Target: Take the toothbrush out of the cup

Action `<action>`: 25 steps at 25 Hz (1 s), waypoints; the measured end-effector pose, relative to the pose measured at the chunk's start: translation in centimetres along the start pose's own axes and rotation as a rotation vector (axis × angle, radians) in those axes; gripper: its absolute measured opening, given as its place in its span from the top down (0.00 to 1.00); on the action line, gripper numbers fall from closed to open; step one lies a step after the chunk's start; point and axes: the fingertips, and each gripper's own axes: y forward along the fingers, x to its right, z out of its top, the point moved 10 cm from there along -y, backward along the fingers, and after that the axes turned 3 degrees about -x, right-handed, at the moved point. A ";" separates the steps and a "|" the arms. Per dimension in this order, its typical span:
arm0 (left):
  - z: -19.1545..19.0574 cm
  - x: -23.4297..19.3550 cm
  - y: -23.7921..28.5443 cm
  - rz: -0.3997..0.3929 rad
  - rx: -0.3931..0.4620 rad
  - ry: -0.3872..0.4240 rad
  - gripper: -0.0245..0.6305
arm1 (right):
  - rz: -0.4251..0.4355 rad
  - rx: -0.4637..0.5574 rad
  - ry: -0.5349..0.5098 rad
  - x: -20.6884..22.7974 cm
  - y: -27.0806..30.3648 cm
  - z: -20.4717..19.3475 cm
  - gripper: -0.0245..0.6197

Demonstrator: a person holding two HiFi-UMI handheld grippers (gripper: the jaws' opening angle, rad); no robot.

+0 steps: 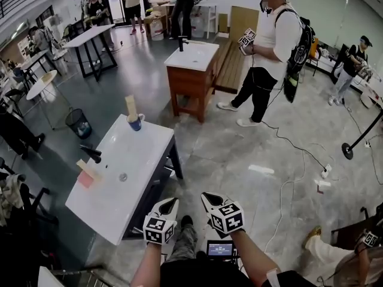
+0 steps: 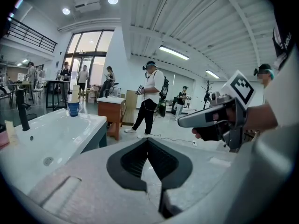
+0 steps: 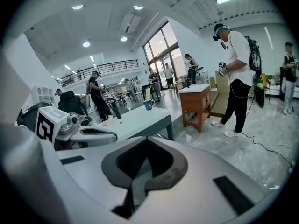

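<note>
Big open hall, grey stone floor (image 1: 239,154), people at tables in bkgd. Long white sink worktop (image 1: 137,154) runs away from you on your left. Beyond it, a wooden cabinet (image 1: 190,79) w/ basin; a person (image 1: 269,52) w/ backpack stands just right of it. Black bin (image 1: 78,123) left of worktop. Cable (image 1: 293,145) trails across open floor at right. Your left gripper (image 1: 169,203) and right gripper (image 1: 209,197) are both clenched, empty, off the worktop's near corner. Black tap (image 1: 91,153) on the left edge. Blue cup (image 1: 136,123) at the far end, toothbrush (image 1: 131,107) upright in it, well apart from both grippers.
</note>
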 end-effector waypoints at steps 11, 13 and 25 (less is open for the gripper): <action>5.2 -8.8 9.7 -0.074 -0.007 0.024 0.95 | -0.060 -0.013 0.013 5.4 9.1 7.1 0.95; 6.4 -10.5 11.2 -0.081 -0.004 0.030 0.95 | -0.065 -0.016 0.010 6.1 10.9 8.7 0.95; 9.4 -17.0 15.9 -0.083 0.006 0.002 0.95 | -0.058 -0.031 -0.008 8.5 17.8 13.9 0.95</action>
